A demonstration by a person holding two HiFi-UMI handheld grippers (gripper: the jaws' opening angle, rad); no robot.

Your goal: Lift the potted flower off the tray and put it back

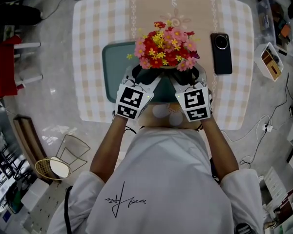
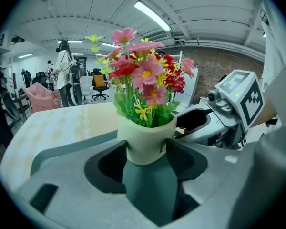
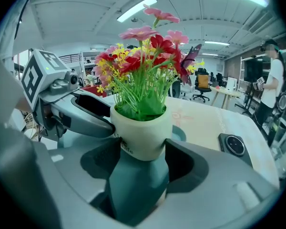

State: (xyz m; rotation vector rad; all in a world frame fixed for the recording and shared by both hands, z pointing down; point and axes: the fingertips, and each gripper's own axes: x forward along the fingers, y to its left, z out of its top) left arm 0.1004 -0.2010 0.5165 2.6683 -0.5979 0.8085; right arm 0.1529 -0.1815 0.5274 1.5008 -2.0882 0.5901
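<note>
- The potted flower (image 1: 165, 50) sits over the right part of the teal tray (image 1: 112, 67). The tray lies on the checked cloth (image 1: 93, 43) of the table and stretches from the blooms towards 9 o'clock.
- The left gripper (image 2: 147, 149) is clenched on the cream pot (image 2: 145, 138), with one jaw pressed against each side of it. The pink, red and yellow flowers rise upright towards 12 o'clock.
- The right gripper (image 3: 142, 149) grasps the same pot from the other side, and both its jaws bear on the pot's wall.
- In the head view the two grippers meet under the blooms. The left comes in from 7 o'clock and the right from 5 o'clock, with their marker cubes just beside each other.
- The jaws hide the pot's base, so I cannot tell whether it rests on the tray or hangs just above it.
- A dark phone (image 1: 220, 52) lies flat on the cloth at 3 o'clock of the flowers, off the tray and apart from both grippers.
</note>
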